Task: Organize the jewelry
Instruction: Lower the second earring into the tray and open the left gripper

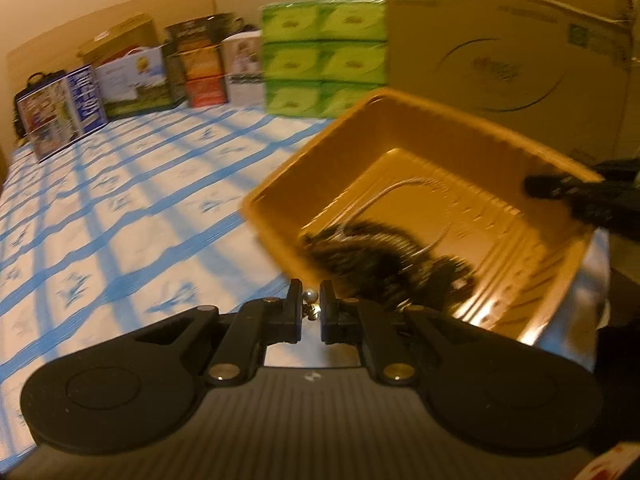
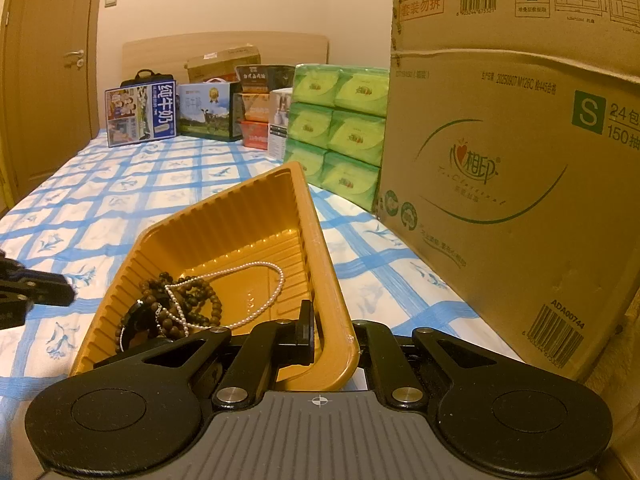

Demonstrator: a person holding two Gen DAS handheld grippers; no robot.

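My left gripper [image 1: 309, 285] is shut on a small silvery beaded piece of jewelry [image 1: 310, 295], just off the near left corner of a golden plastic tray [image 1: 360, 128]. The tray [image 2: 224, 200] is tilted above the bed. My right gripper [image 2: 332, 328] is shut on the tray's near corner rim, one finger inside the wall and one outside. In the left wrist view the right gripper [image 1: 560, 190] shows at the tray's right edge. A pearl necklace [image 2: 276, 280] and brown wooden bead strands [image 2: 192, 296] lie in the tray; in the left wrist view they are a dark blur [image 1: 376, 256].
The bed [image 2: 120, 184] has a blue-checked white sheet. A large cardboard box [image 2: 500, 160] stands close on the right, with stacked green tissue packs [image 2: 340, 120] beside it. Several printed boxes [image 2: 140, 112] line the headboard. A door [image 2: 48, 80] is at the far left.
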